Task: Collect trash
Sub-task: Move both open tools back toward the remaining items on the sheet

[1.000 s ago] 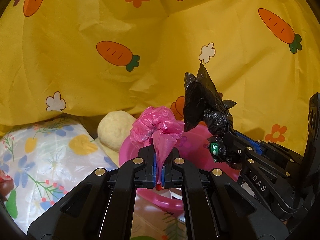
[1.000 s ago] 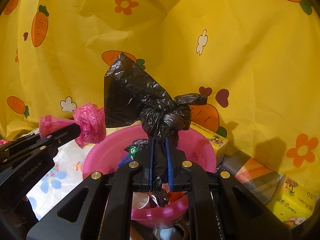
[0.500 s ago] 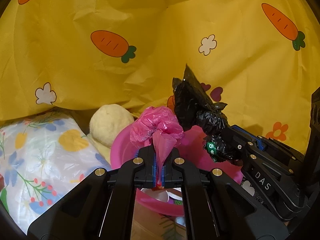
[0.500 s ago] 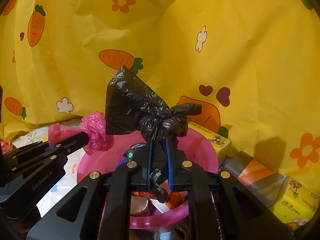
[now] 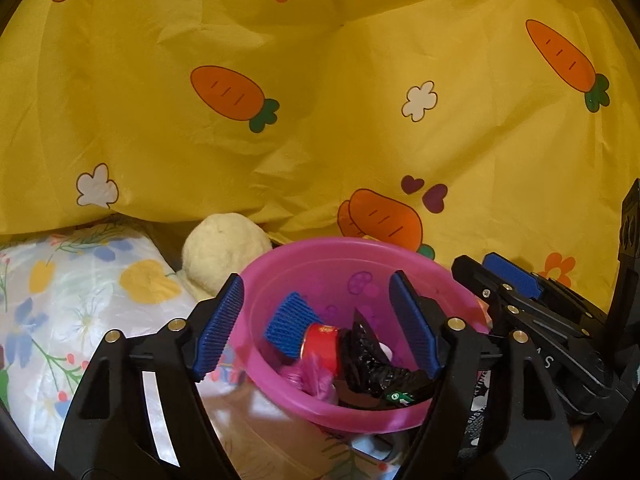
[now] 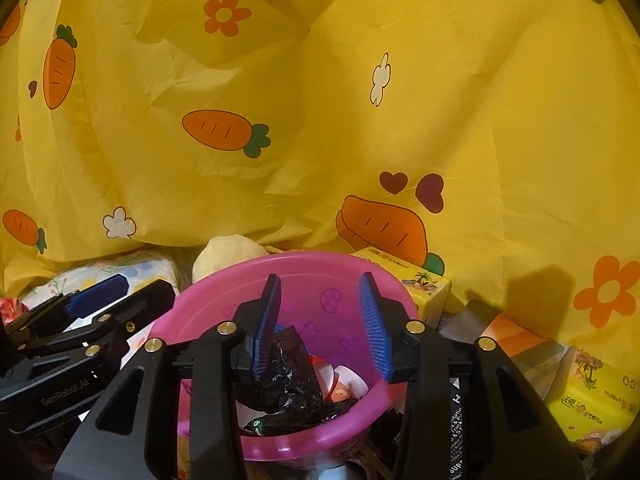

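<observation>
A pink plastic basin (image 5: pixel 340 256) (image 6: pixel 224 304) holds the trash: a crumpled black bag (image 5: pixel 376 372) (image 6: pixel 288 380), a pink bag (image 5: pixel 312 376), a red can (image 5: pixel 320 340) and a blue ridged piece (image 5: pixel 288 324). My left gripper (image 5: pixel 316 324) is open and empty above the basin's near rim. My right gripper (image 6: pixel 320 328) is open and empty above the basin, with the black bag just below its fingers. The right gripper also shows at the right of the left wrist view (image 5: pixel 520 304); the left gripper shows at the left of the right wrist view (image 6: pixel 80 320).
A yellow carrot-print cloth (image 5: pixel 320 120) hangs behind. A cream plush ball (image 5: pixel 224 248) and a floral pillow (image 5: pixel 80 300) lie left of the basin. Yellow tissue packs (image 6: pixel 592 400) and a box (image 6: pixel 404 276) lie to its right.
Both grippers opened. The pink bag dropped from the left gripper and the black bag from the right gripper into the basin.
</observation>
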Available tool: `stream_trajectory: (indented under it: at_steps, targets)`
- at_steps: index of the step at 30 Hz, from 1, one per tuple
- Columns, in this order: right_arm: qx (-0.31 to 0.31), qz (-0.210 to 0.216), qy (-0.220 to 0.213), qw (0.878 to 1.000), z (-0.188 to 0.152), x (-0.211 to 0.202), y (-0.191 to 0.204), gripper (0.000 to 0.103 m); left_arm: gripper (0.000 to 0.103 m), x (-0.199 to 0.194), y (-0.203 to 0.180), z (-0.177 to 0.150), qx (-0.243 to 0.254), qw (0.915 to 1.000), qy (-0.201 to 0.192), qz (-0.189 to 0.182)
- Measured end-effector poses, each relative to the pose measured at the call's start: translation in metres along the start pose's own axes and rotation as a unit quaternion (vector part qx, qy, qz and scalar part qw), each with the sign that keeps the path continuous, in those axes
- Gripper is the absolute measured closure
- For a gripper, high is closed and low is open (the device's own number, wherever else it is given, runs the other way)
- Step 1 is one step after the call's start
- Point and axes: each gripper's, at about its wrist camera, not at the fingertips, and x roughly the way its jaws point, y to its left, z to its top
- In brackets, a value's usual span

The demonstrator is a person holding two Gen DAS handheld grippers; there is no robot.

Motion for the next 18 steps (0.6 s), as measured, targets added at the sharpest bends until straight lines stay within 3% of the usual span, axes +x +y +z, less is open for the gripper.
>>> stream_trajectory:
  at_steps: [3, 9, 15, 18]
  targets:
    - [0.002, -0.001, -0.004, 1.000, 0.000, -0.003, -0.001, 0.049, 0.016, -0.010, 0.012, 0.002, -0.021, 0.9995, -0.009, 0.020]
    - [0.003, -0.009, -0.030, 1.000, -0.001, -0.022, 0.003, 0.022, 0.006, -0.049, 0.029, -0.002, -0.028, 0.9951, -0.034, 0.088]
    - [-0.004, 0.000, -0.046, 0.999, -0.008, -0.046, 0.018, 0.015, 0.006, -0.104, 0.047, -0.015, -0.028, 0.9850, -0.052, 0.162]
    - [-0.010, 0.015, -0.045, 0.999, -0.015, -0.056, 0.034, 0.015, 0.006, -0.131, 0.063, -0.025, -0.029, 0.9759, -0.056, 0.209]
